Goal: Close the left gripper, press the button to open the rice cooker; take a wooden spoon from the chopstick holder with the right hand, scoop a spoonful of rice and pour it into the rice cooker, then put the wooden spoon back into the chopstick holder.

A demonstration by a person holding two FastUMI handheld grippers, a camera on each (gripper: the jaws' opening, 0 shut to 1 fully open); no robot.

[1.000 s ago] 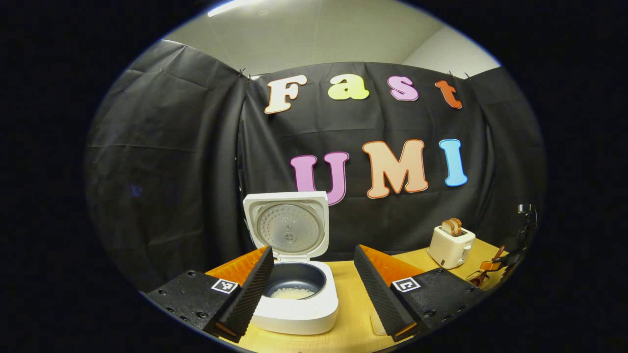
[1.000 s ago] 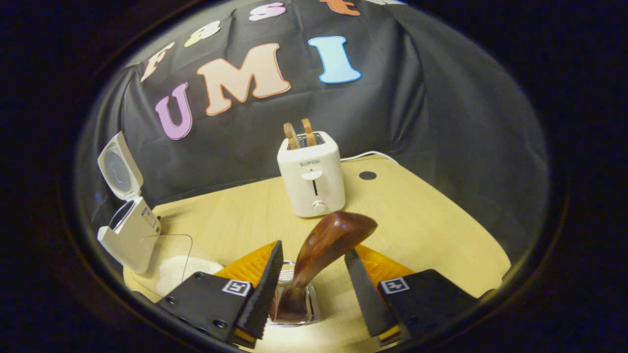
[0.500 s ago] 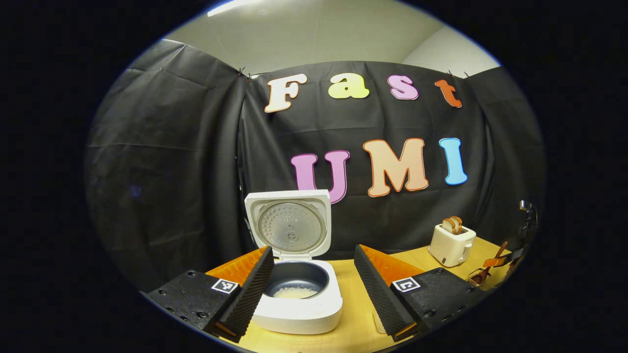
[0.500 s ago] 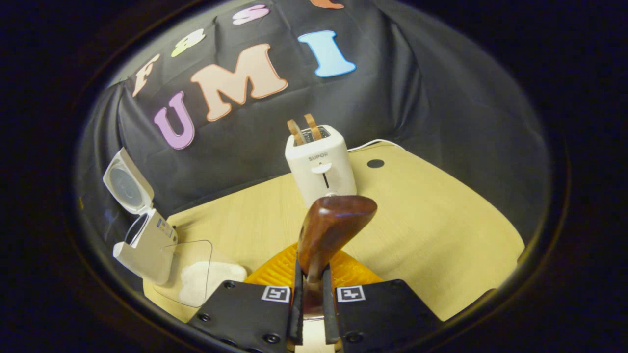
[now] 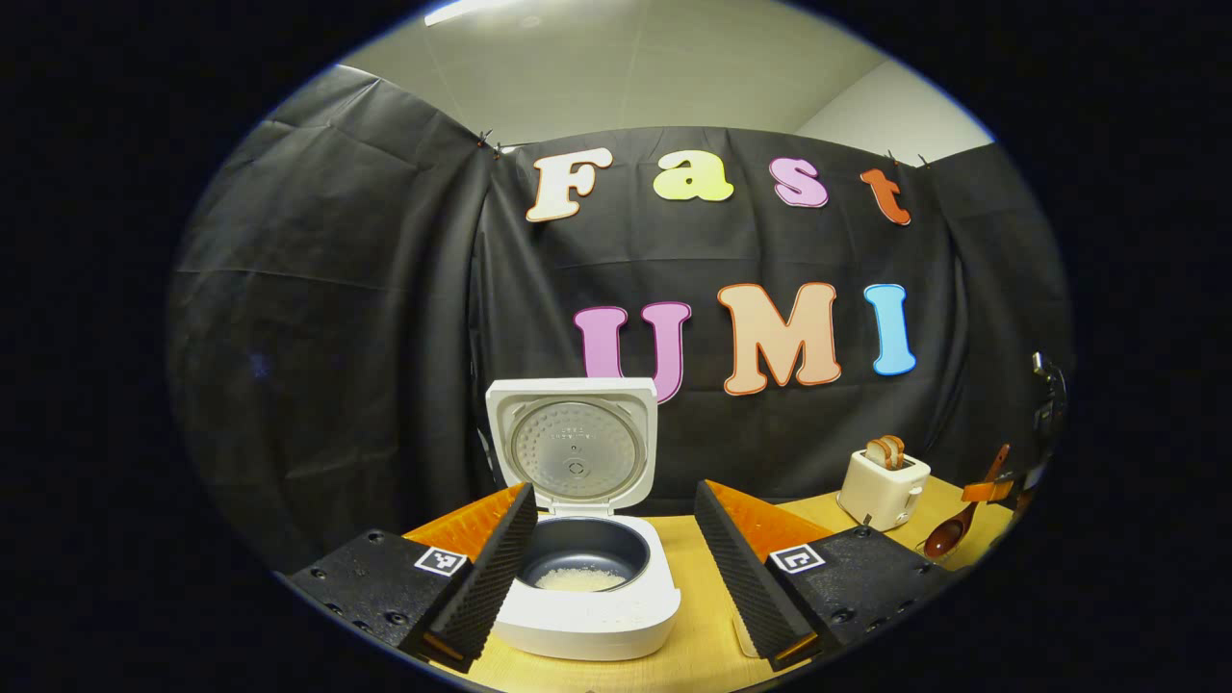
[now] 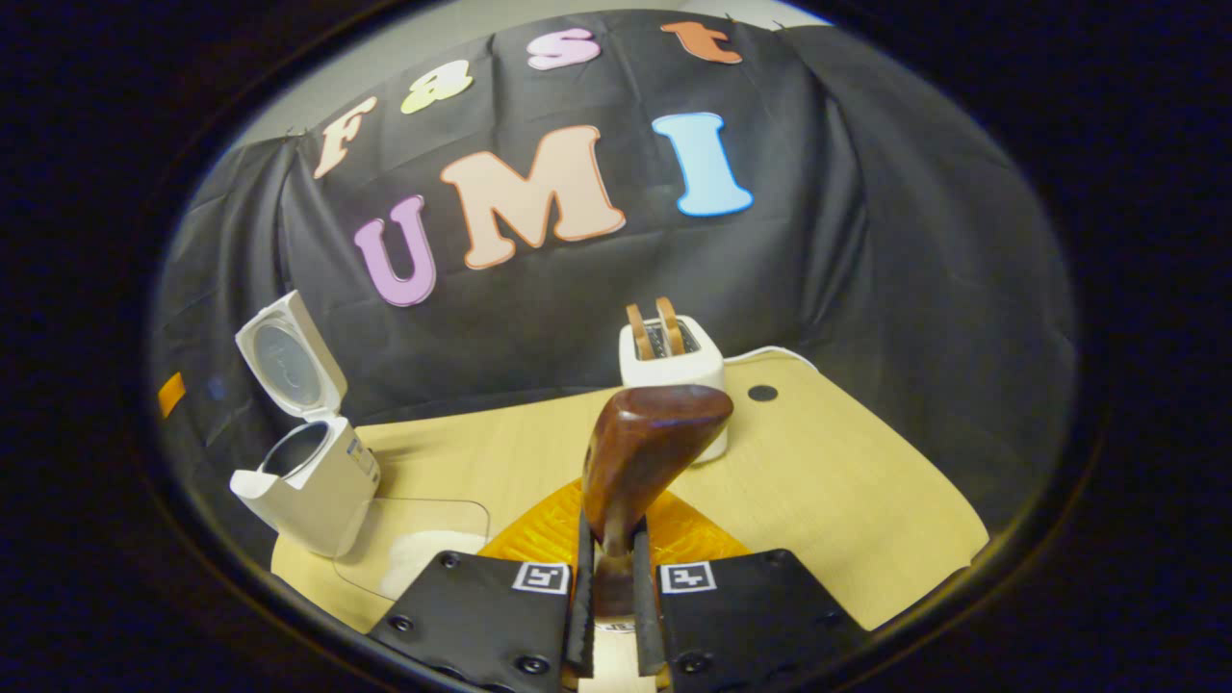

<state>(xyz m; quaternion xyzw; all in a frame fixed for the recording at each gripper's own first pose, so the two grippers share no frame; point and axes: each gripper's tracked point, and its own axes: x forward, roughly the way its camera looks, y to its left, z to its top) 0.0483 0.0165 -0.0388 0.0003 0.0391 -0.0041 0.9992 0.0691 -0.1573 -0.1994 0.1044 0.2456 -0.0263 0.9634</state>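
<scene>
Wooden spoon (image 6: 643, 452) now lifted, clamped between right gripper (image 6: 610, 616) fingers; left gripper (image 5: 616, 568) fingers spread apart.

wooden spoon (image 6: 647, 450): dark glossy wood. rice cooker (image 5: 587, 539): smooth white plastic, dull metal lid liner. tabletop (image 6: 847, 500): pale matt wood grain. toaster (image 6: 674, 371): smooth white plastic.

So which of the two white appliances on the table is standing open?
The rice cooker: its lid is flipped up, showing the dark pot inside. The toaster has bread slices poking out on top.
</scene>
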